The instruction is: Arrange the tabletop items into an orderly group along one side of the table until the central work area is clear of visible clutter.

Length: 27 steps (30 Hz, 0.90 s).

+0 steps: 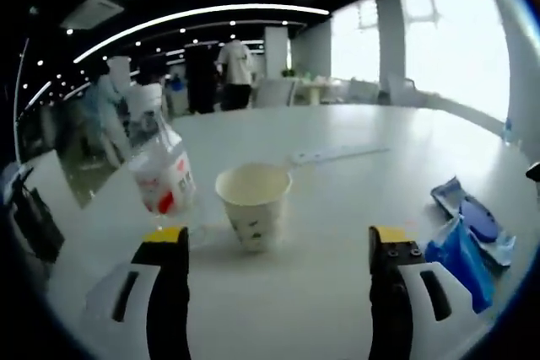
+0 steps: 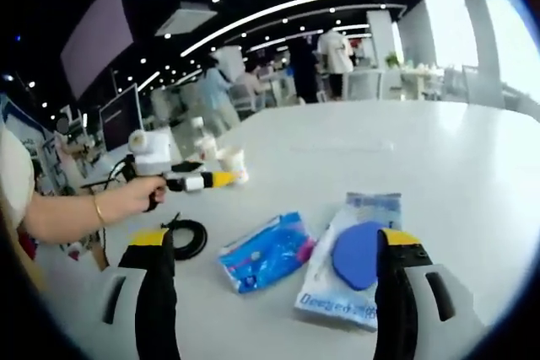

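On table: cup (image 1: 253,205) beside bottle (image 1: 163,176)
Left gripper (image 1: 278,246): jaws wide, held nothing
Right gripper (image 2: 274,250): jaws wide, nothing held, over blue packets (image 2: 268,250)

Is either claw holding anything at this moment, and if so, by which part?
Nothing is held. The left claw stands open short of the paper cup; the right claw stands open above the blue packets, gripping neither.

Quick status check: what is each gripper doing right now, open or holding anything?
Left gripper: open, nothing held; paper cup stands ahead between its jaws.
Right gripper: open, nothing held; blue packet lies between its jaws.
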Motion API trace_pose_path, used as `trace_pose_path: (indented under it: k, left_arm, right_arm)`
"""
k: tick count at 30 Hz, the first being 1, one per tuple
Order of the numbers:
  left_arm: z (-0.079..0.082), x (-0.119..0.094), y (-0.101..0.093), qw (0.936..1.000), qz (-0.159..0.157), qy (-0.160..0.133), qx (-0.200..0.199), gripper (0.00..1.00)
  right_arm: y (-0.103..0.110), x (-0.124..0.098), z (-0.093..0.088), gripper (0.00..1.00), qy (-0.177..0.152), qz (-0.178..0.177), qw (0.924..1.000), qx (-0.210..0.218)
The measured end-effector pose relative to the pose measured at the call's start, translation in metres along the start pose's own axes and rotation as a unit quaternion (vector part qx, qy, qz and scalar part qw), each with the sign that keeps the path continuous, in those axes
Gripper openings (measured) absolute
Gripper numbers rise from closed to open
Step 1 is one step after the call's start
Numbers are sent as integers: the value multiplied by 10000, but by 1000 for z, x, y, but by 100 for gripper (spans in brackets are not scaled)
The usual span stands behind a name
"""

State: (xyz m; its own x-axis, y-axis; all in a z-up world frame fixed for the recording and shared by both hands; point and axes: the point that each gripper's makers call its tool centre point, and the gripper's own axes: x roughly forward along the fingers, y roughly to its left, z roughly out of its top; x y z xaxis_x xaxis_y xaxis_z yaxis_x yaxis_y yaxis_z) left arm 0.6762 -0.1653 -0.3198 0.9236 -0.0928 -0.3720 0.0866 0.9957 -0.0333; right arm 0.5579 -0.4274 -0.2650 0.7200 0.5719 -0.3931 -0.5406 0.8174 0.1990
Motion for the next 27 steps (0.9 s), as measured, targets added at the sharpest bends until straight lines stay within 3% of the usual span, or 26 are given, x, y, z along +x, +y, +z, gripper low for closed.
trace_pose_path:
  k: [1, 6, 8, 10, 14, 27]
  left_arm:
    - [4, -4, 1, 9999, -3, -71, -128, 90]
    - [13, -18, 0, 9999, -56, -145, -43, 99]
    - [19, -24, -10, 9995, -282, -161, -23, 99]
    - [19, -33, -17, 9981, -495, 12, 376, 99]
    - [32, -48, -21, 9980, -585, -138, 207, 99]
    - [55, -85, -37, 9950, -875, -268, 401, 99]
  right_arm:
    - [0, 0, 2, 98, -43, -18, 10000, 62]
    - [-4, -2, 2, 97, -82, -61, 9996, 275]
    - [-6, -3, 3, 96, -100, -67, 9992, 388]
    - [-6, -4, 3, 96, -120, -82, 9989, 437]
    - [-7, -4, 5, 96, -161, -105, 9989, 432]
    - [-7, -5, 5, 95, -116, -149, 9980, 601]
